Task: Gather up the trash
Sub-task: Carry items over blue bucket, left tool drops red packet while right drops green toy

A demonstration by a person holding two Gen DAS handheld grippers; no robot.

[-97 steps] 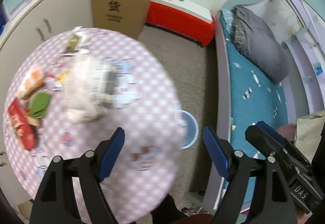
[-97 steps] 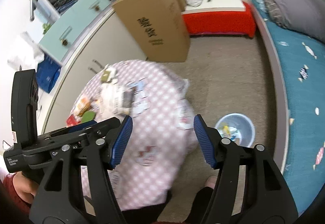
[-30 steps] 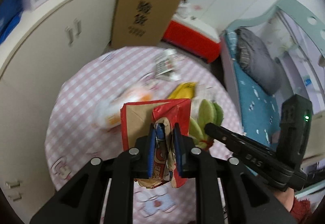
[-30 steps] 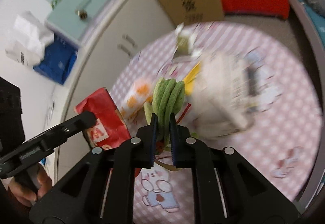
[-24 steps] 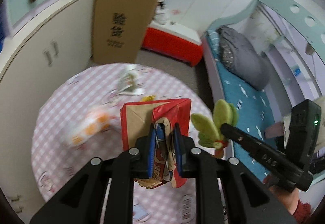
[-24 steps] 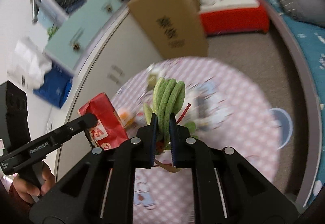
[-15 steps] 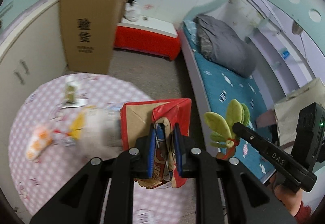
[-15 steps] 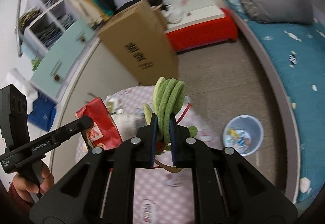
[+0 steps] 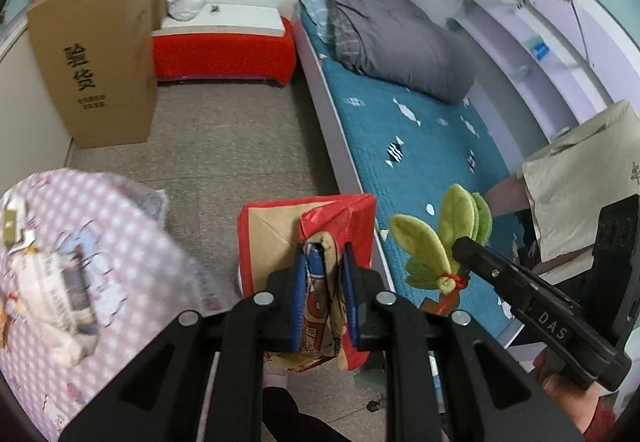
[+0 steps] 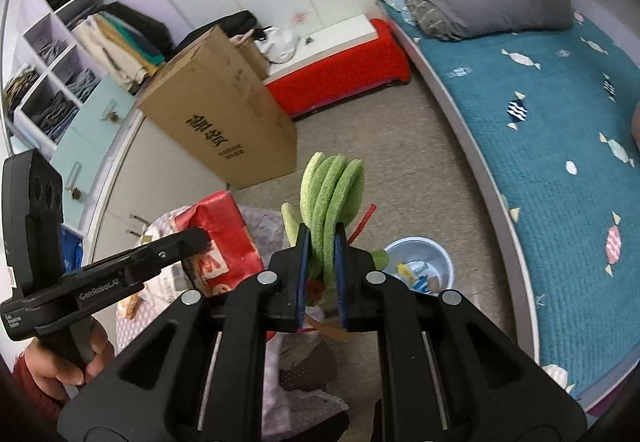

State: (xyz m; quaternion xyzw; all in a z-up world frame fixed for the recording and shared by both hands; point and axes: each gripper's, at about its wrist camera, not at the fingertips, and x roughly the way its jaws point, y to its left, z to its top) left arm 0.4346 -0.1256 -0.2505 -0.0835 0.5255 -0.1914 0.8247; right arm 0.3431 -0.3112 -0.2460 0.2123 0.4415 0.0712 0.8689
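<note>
While both jaws stay pinched on the red wrapper and green leafy bundle, centre each over the blue bin before releasing.

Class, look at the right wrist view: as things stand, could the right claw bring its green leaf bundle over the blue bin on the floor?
Probably yes. The right claw is shut on the green leaf bundle, and the blue bin stands open just beyond it on bare floor, with nothing visible between them.
</note>
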